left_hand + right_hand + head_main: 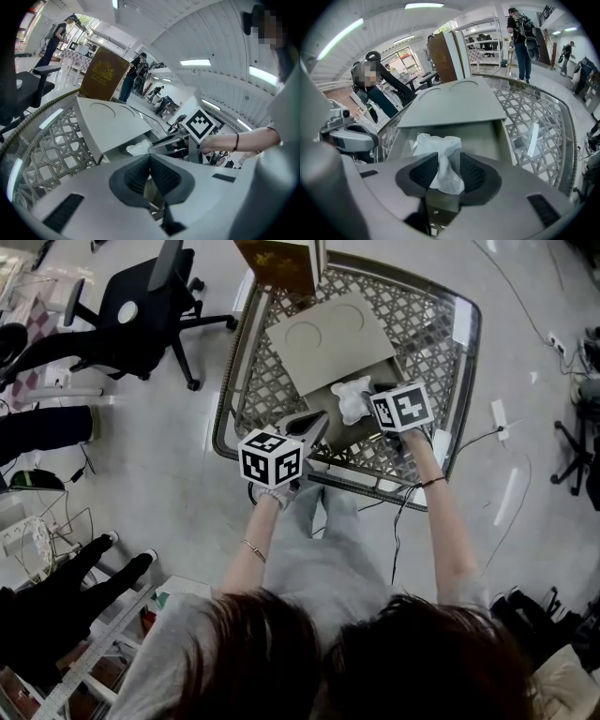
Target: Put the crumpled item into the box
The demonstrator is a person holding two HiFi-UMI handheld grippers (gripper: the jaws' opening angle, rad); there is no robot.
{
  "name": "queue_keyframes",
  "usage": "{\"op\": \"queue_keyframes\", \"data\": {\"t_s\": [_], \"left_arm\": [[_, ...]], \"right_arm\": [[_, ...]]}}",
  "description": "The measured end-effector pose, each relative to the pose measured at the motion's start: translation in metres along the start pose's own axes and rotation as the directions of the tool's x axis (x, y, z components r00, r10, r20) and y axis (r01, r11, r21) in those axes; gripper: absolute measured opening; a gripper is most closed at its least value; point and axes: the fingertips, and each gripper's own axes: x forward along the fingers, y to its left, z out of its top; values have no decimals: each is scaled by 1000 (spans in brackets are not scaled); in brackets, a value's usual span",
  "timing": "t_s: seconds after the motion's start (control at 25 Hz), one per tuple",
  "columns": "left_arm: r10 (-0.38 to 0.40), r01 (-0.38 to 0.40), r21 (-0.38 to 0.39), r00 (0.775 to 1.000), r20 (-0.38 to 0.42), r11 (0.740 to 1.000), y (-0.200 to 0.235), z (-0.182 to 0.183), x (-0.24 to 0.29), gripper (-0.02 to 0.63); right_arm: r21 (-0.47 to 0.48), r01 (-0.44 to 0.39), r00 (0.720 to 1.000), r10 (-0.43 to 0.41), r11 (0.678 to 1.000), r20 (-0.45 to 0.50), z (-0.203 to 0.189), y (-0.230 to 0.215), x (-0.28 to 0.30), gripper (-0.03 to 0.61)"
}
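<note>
Both arms reached forward toward the box point(328, 334), the bare forearms running roughly side by side. The left arm point(246, 559) bent slightly at the elbow, and the left hand point(274, 491) held the left gripper point(150, 158) just off the box's near left corner. It pointed shallowly down toward the box, its jaws closed together with nothing visible between them. The right arm point(452, 521) stretched straighter. The right hand point(412, 439) held the right gripper point(444, 164) at the box's near edge, tipped steeply down over the opening. Its jaws stood spread, and the crumpled item point(436, 145) sat unsqueezed between them.
</note>
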Motion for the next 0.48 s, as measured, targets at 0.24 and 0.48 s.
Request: {"op": "queue_keyframes", "data": {"t_s": [0.24,0.48], "left_arm": [[-4,4,5,1000,7,1000,-2,3,-4,17],[-6,5,20,1000,30,1000,-6,12,-14,17]], "right_arm": [[25,10,999,-11,1000,35,4,-1,-8,164],[14,-5,994,3,1000,108,12,8,-31,94]]}}
